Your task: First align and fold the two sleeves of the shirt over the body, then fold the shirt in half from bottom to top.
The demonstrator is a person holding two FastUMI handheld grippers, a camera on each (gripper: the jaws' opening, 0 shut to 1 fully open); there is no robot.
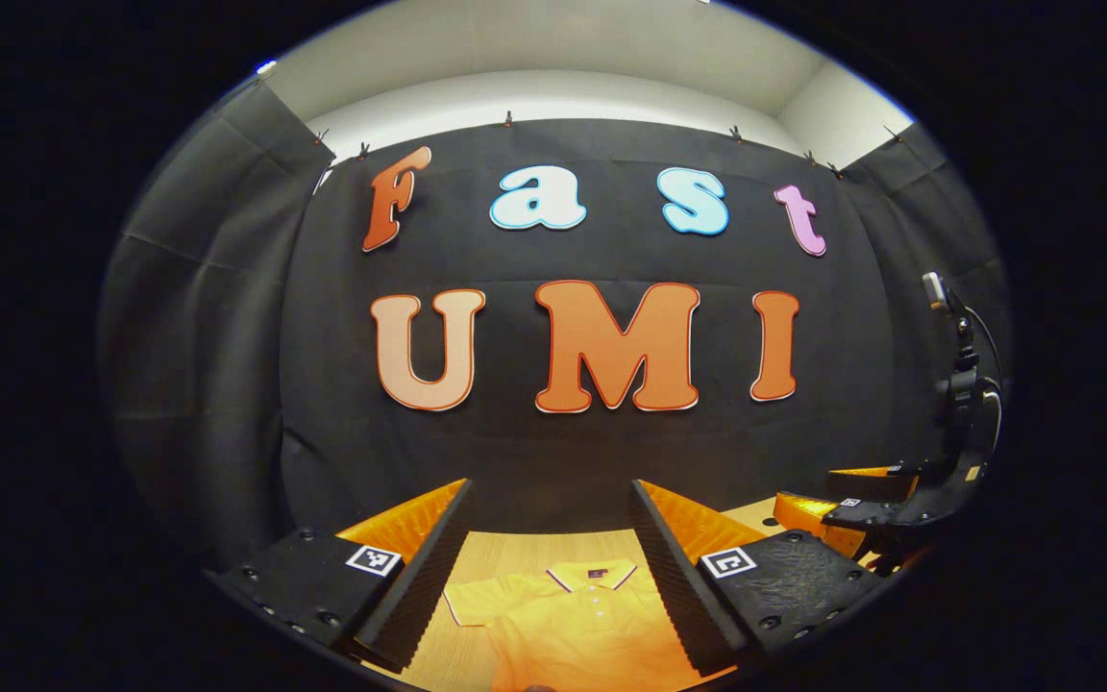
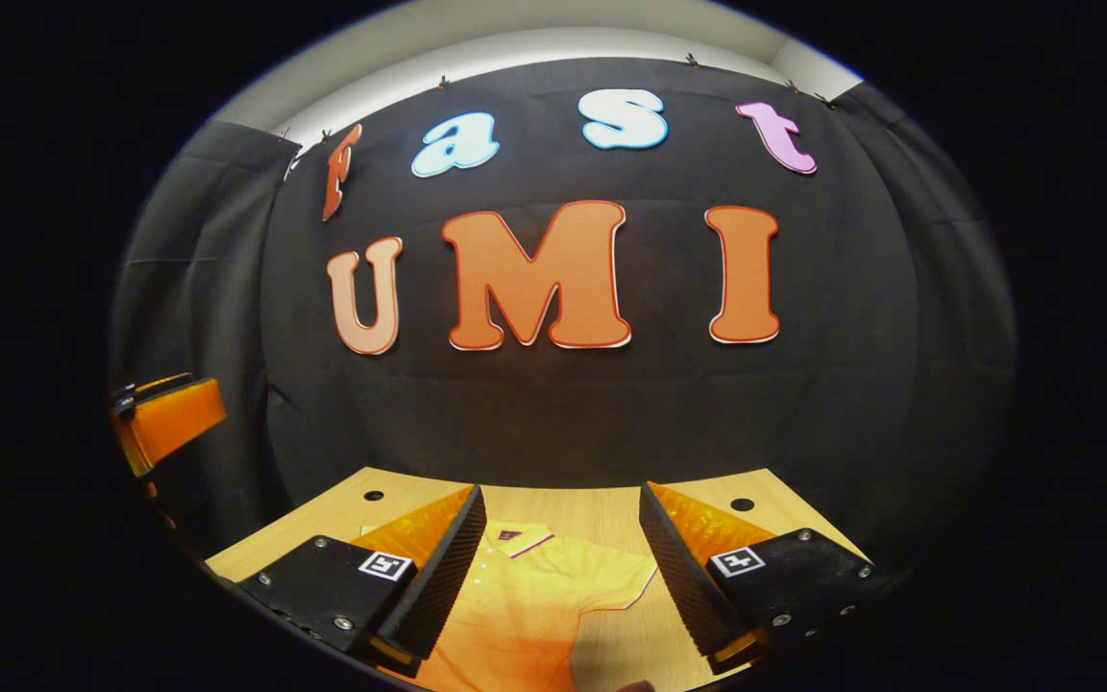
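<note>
A yellow polo shirt [image 1: 573, 625] lies flat on the wooden table [image 1: 515, 548], collar toward the back wall, with one short sleeve [image 1: 472, 604] spread out to the side. My left gripper [image 1: 549, 562] hovers above it, open, its fingers wide apart with nothing between them. In the right gripper view the shirt [image 2: 534, 605] lies below my right gripper [image 2: 558, 567], which is also open and empty; the shirt's other sleeve [image 2: 626, 581] spreads to the right. The right gripper [image 1: 861, 505] also shows at the far right of the left gripper view, held above the table.
The wooden table [image 2: 602, 509] ends against the black cloth wall, with two small round holes [image 2: 742, 504] near its back edge. The other gripper [image 2: 169, 418] shows at the left edge of the right gripper view.
</note>
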